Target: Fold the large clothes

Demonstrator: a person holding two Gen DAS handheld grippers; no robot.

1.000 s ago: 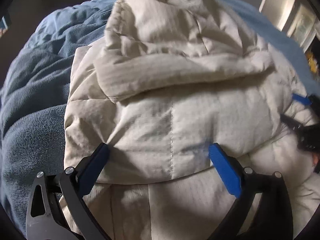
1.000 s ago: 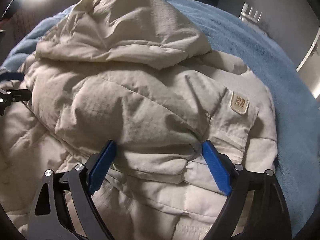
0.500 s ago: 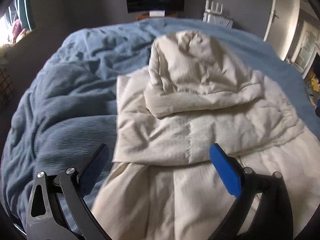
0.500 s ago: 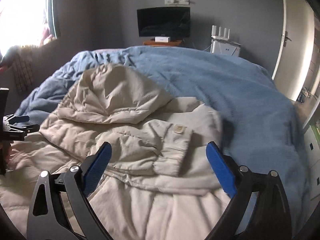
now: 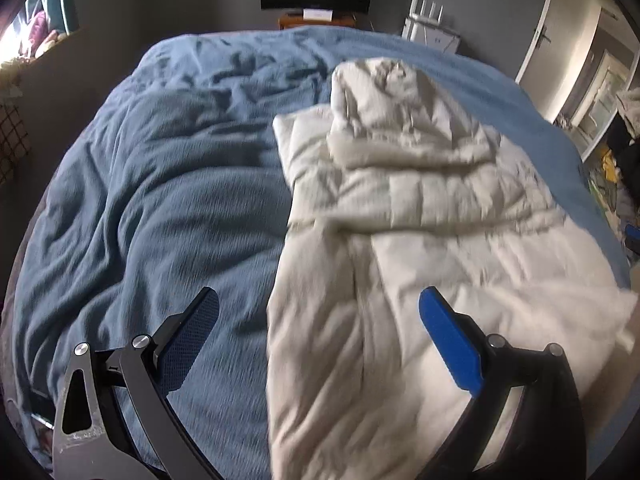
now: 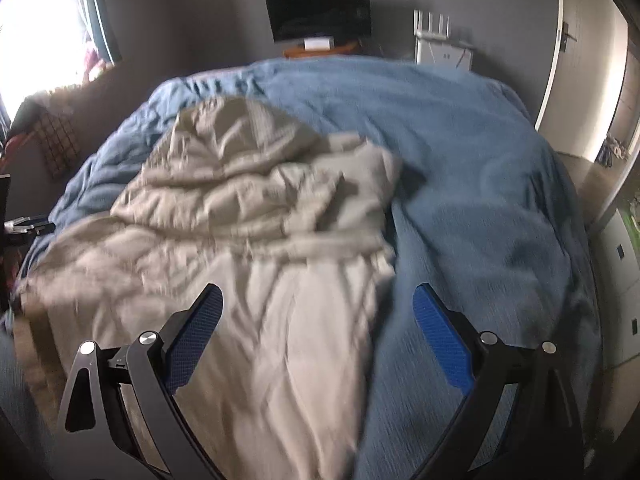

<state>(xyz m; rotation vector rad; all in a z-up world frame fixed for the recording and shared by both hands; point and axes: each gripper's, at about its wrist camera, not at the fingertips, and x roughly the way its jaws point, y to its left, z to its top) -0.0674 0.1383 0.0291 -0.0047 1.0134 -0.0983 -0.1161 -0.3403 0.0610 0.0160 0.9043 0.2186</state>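
Observation:
A cream hooded puffer jacket point(image 5: 420, 216) lies flat on a blue bedspread point(image 5: 160, 208), hood point(image 5: 384, 112) at the far end and sleeves folded across the upper body. It also shows in the right wrist view point(image 6: 256, 232). My left gripper point(image 5: 320, 340) is open and empty, held above the jacket's near left edge. My right gripper point(image 6: 318, 340) is open and empty, above the jacket's near right edge. Both views are motion-blurred.
The bedspread also shows in the right wrist view point(image 6: 480, 184). A dark TV point(image 6: 320, 10) and a white router point(image 6: 440, 46) stand beyond the bed's far end. A door point(image 6: 580, 60) is at right, a bright window point(image 6: 36, 36) at left.
Both grippers have pulled back and up from the folded sleeves toward the jacket's near end. Much more of the bed and room shows now. Both stay open.

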